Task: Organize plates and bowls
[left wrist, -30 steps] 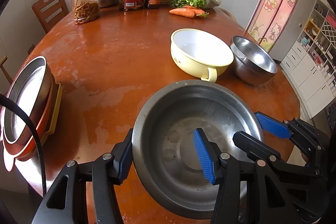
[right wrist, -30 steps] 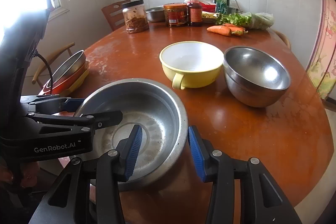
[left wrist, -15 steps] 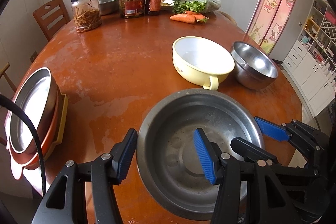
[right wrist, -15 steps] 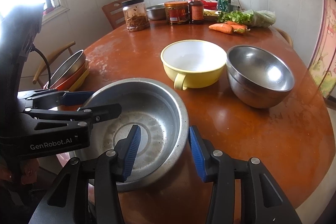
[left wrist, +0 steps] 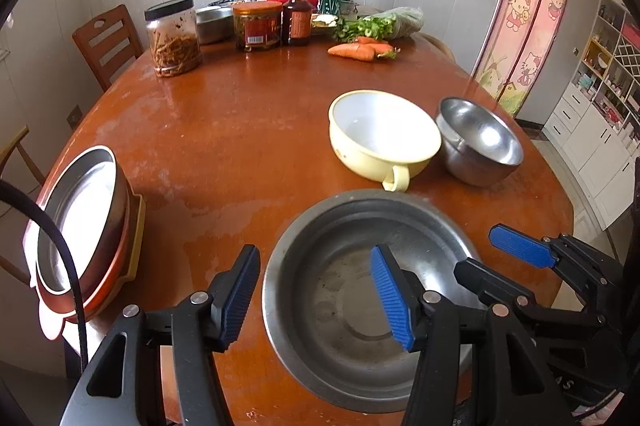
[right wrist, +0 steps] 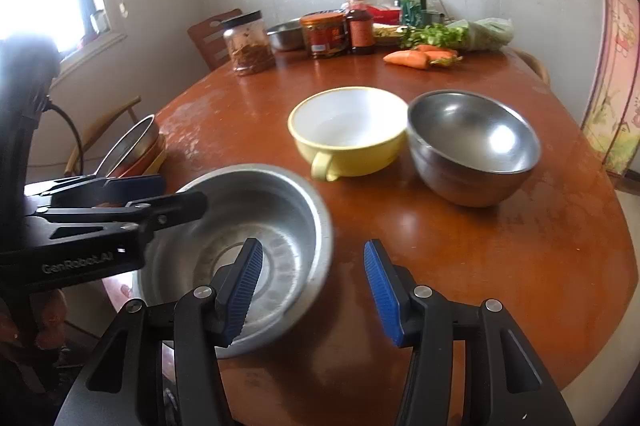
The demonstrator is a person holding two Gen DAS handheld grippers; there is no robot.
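A wide steel basin (left wrist: 352,306) (right wrist: 256,250) rests on the brown table (left wrist: 240,130) at its near edge. My left gripper (left wrist: 316,298) (right wrist: 176,192) straddles the basin's left rim, and its jaws are opening, with the pads clear of the metal. My right gripper (right wrist: 312,292) (left wrist: 500,266) straddles the right rim, its jaws also opening, with a gap on both sides. Beyond the basin a yellow bowl (left wrist: 384,134) (right wrist: 348,130) with a handle stands beside a deep steel bowl (left wrist: 480,142) (right wrist: 472,142). A stack of plates (left wrist: 80,226) (right wrist: 136,146) overhangs the left edge.
Jars (left wrist: 172,34), bottles (left wrist: 298,14), carrots (left wrist: 356,50) and greens (left wrist: 376,24) crowd the table's far side. A wooden chair (left wrist: 106,42) stands at the far left. White cupboards (left wrist: 596,130) line the right. A hand (right wrist: 44,330) holds the left gripper.
Both grippers' jaws have spread and their pads have come off the basin's rim. The basin now lies a little nearer and lower in both views.
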